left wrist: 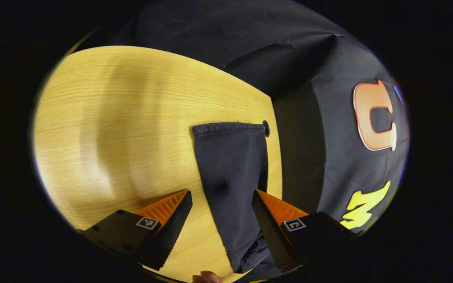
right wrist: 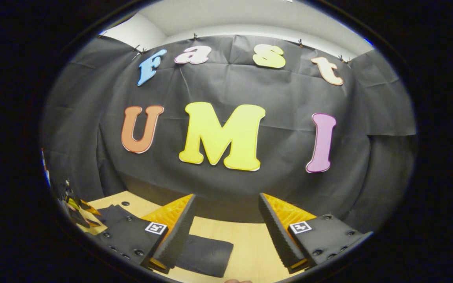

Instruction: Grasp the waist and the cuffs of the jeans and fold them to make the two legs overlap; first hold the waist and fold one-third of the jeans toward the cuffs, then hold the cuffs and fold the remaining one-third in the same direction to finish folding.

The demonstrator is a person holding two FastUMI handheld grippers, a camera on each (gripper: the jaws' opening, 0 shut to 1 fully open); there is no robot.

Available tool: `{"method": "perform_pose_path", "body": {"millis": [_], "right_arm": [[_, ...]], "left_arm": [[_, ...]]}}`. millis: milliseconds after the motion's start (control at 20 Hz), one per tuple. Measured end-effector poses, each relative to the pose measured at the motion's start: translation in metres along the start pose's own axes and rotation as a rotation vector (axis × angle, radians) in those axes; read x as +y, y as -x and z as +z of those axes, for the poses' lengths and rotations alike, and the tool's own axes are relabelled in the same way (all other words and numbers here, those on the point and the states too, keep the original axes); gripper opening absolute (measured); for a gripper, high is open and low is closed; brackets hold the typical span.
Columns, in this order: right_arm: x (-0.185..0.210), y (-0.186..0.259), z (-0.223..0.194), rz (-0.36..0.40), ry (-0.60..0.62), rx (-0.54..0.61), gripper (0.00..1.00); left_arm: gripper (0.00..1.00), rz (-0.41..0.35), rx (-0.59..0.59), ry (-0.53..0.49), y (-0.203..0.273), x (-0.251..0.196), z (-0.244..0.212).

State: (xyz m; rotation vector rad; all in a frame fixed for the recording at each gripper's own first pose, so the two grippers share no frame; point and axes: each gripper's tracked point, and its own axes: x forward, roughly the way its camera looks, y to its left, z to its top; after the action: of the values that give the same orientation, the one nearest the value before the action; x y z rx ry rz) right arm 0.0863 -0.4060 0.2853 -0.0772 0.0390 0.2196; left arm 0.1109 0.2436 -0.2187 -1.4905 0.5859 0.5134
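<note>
- Location: the jeans (left wrist: 232, 177) lie flat on the wooden bench (left wrist: 112, 129), near its far edge by the booth wall. In the left gripper view a dark leg runs away from you and ends in a stitched cuff (left wrist: 228, 127). In the right gripper view another end of dark cloth lies low on the bench; whether it is waist or cuff cannot be told.
- Left gripper (left wrist: 221, 214): jaws spread wide, straddling the leg from above, holding nothing. Whether either finger touches the cloth cannot be told.
- Right gripper (right wrist: 226, 232): jaws spread wide, empty, raised and aimed at the wall, apart from the cloth.
- Handling, as judged: soft denim, limp yet fairly heavy. It will sag between your two holds and drag on the wood rather than slide freely. Not fragile.
- Where to take hold: pinch at the hemmed cuff and at the waistband, where doubled, stitched cloth gives the jaws more bite. Avoid mid-leg, where you may catch a single layer only.
- Risk: bunched cloth near your left gripper's near side could fold in crooked.
</note>
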Motion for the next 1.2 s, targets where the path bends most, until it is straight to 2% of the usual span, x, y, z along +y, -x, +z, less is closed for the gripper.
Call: {"method": "perform_pose_path", "body": {"millis": [100, 300, 450, 600, 650, 700, 800, 850, 900, 950, 1200], "right_arm": [[-0.018, 0.003, 0.007, -0.030, 0.004, -0.011, 0.94], [-0.050, 0.007, 0.017, -0.099, -0.025, -0.024, 0.94], [-0.067, 0.016, 0.019, -0.142, -0.011, -0.018, 0.94], [-0.082, 0.020, 0.018, -0.178, -0.005, -0.004, 0.94], [-0.086, 0.021, 0.019, -0.186, -0.005, -0.001, 0.94], [-0.090, 0.023, 0.019, -0.195, -0.005, -0.001, 0.94], [-0.097, 0.024, 0.020, -0.209, 0.003, 0.003, 0.94], [-0.098, 0.026, 0.021, -0.212, 0.004, 0.004, 0.94], [-0.100, 0.027, 0.022, -0.215, 0.003, 0.004, 0.94], [-0.102, 0.028, 0.022, -0.215, 0.003, 0.006, 0.94], [-0.113, 0.033, 0.025, -0.223, -0.004, -0.003, 0.94]], "left_arm": [[0.98, -0.006, -0.003, -0.004, -0.014, -0.005, 0.006], [0.99, -0.047, 0.018, 0.079, -0.043, -0.026, 0.017], [0.96, -0.102, 0.019, 0.118, -0.066, -0.042, 0.022], [1.00, -0.162, -0.001, 0.136, -0.084, -0.057, 0.028], [0.95, -0.163, -0.005, 0.135, -0.091, -0.056, 0.026], [0.80, -0.117, 0.010, 0.128, -0.100, -0.041, 0.020], [0.19, -0.137, -0.001, 0.187, -0.094, -0.043, 0.026], [0.16, -0.125, -0.003, 0.161, -0.103, -0.046, 0.023], [0.06, -0.093, -0.008, 0.106, -0.097, -0.045, 0.019], [0.04, -0.069, -0.014, 0.049, -0.097, -0.041, 0.015], [0.03, -0.125, -0.066, -0.027, -0.077, -0.070, 0.018]]}}
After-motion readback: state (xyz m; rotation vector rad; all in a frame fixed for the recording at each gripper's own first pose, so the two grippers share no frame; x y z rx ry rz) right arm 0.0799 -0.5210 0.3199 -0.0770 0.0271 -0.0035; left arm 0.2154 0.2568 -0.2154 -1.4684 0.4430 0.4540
